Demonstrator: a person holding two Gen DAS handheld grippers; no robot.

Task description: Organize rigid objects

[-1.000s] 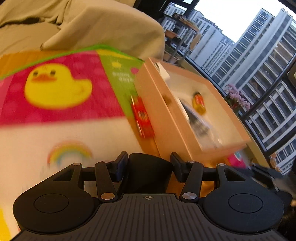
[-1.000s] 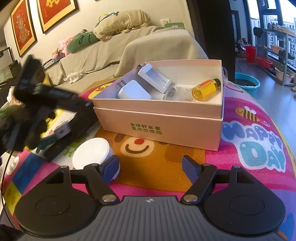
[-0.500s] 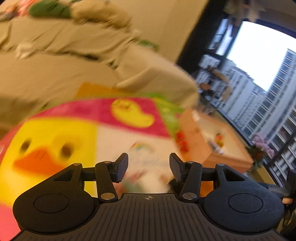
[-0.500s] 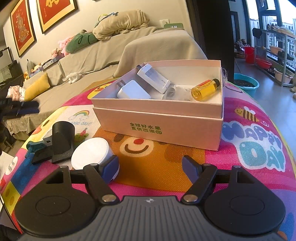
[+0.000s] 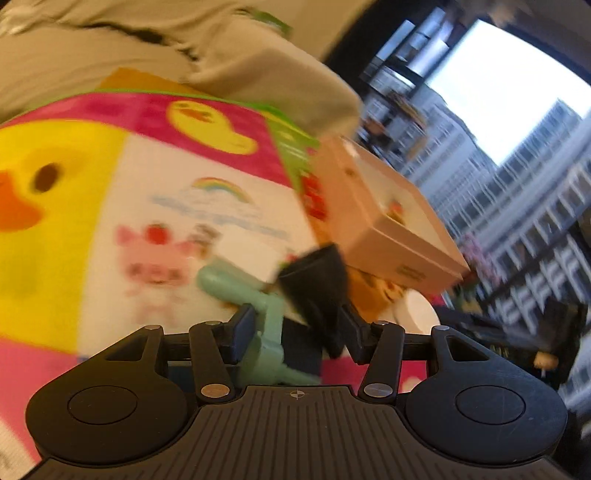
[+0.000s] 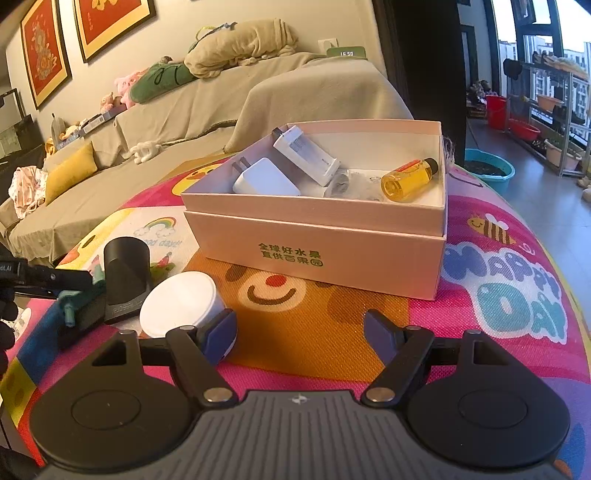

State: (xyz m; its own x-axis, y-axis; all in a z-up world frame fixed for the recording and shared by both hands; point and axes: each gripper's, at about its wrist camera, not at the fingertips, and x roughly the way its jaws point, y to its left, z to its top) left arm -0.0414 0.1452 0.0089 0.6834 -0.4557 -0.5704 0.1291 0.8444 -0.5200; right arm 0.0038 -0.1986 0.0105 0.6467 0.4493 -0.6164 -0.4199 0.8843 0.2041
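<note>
Blurred left gripper (image 5: 295,328) straddling black holder (image 5: 317,284), grip unclear; right gripper (image 6: 301,334) open, empty, near pink box (image 6: 332,254).

Wall: pale, two red framed pictures (image 6: 92,33) | Sofa (image 6: 207,110): beige cover, yellow cushion (image 6: 70,175), green pillow (image 6: 162,79), plush toys | Windows (image 6: 543,66): daylight, high-rise blocks (image 5: 517,166) outside | Balcony: metal rack (image 6: 543,99), red buckets (image 6: 496,110), teal basin (image 6: 487,168) | Floor (image 6: 546,199): grey tile
</note>
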